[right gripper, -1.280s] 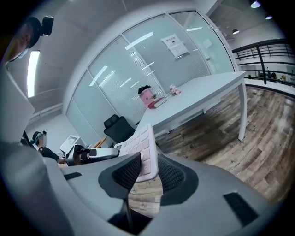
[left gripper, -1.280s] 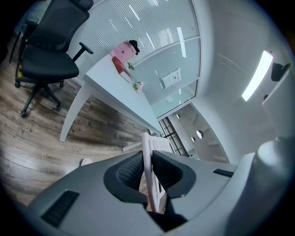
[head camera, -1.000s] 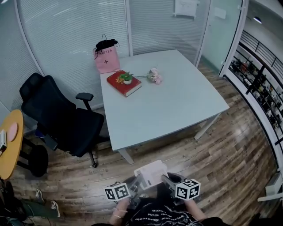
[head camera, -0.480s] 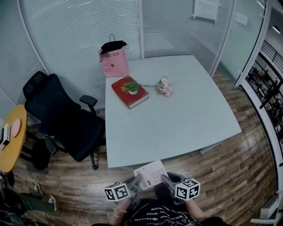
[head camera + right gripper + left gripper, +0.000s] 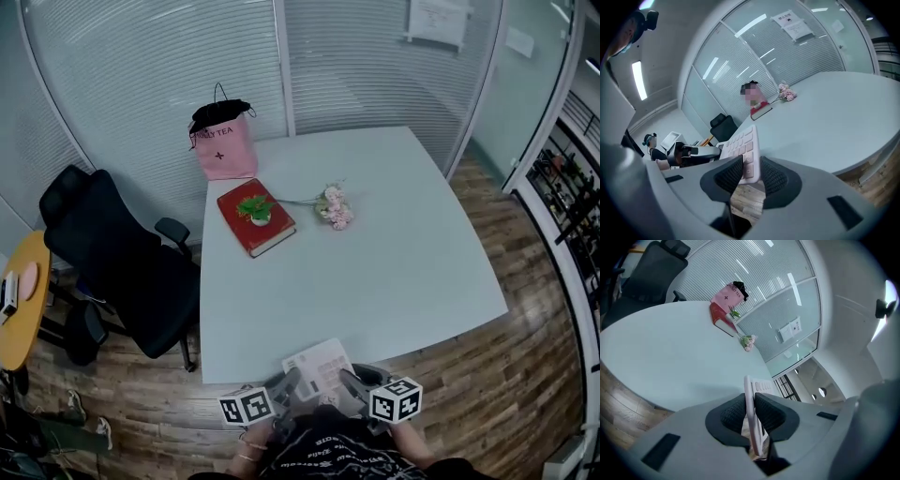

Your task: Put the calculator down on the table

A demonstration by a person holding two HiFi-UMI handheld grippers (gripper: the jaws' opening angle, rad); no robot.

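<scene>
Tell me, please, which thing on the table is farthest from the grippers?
The pink bag, standing at the far left corner; the red book and the flowers lie nearer, toward the middle.

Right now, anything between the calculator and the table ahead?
Nothing visible. The calculator, held by the left gripper and right gripper, is at the near edge of the table; that side is bare. The red book, flowers and pink bag sit toward the far left corner.

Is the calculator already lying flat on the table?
No, the calculator is up in the air by the near edge of the table, clamped in the left gripper and the right gripper.
</scene>
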